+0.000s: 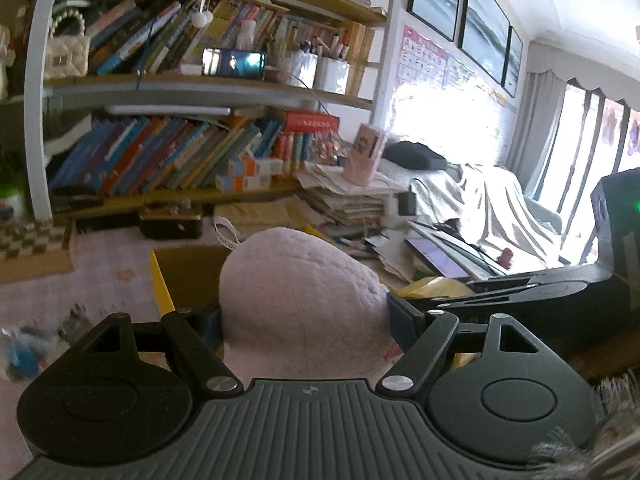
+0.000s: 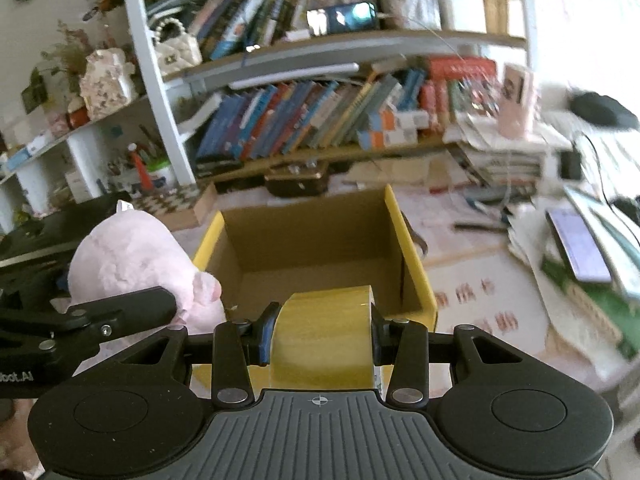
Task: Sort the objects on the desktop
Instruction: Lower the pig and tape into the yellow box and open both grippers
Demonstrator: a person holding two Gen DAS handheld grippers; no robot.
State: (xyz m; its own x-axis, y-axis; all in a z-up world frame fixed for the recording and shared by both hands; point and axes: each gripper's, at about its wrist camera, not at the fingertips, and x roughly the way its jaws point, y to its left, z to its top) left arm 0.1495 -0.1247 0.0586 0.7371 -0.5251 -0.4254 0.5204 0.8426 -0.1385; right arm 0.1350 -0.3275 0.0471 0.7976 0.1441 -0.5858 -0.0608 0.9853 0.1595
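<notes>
In the left wrist view the left tongs (image 1: 306,320) pinch a pink plush toy (image 1: 300,300) that fills the lower middle of the frame; both pads press into its sides, and the toy bulges up and forward past them. Behind it, at middle left, shows a yellow edge of the cardboard box (image 1: 162,288). The right tongs (image 1: 520,292) enter from the right edge of that frame, just beside the toy, with a bit of yellow under them.

In the right wrist view the right tongs (image 2: 320,332) are closed on a yellow tape roll (image 2: 324,332) at lower centre, one pad on each flat side, the roll's curved face upward. The roll sits in front of the box's near wall; the box (image 2: 412,264), open-topped with yellow rims and a brown inside, stands on the desk (image 2: 480,280) just beyond the tong tips, in the middle of the frame. At the left of that frame the pink plush toy (image 2: 136,264) hangs beside the box's left rim, with a finger of the left tongs (image 2: 120,312) across its lower part.

A crowded bookshelf (image 2: 320,120) fills the upper part of both views.
</notes>
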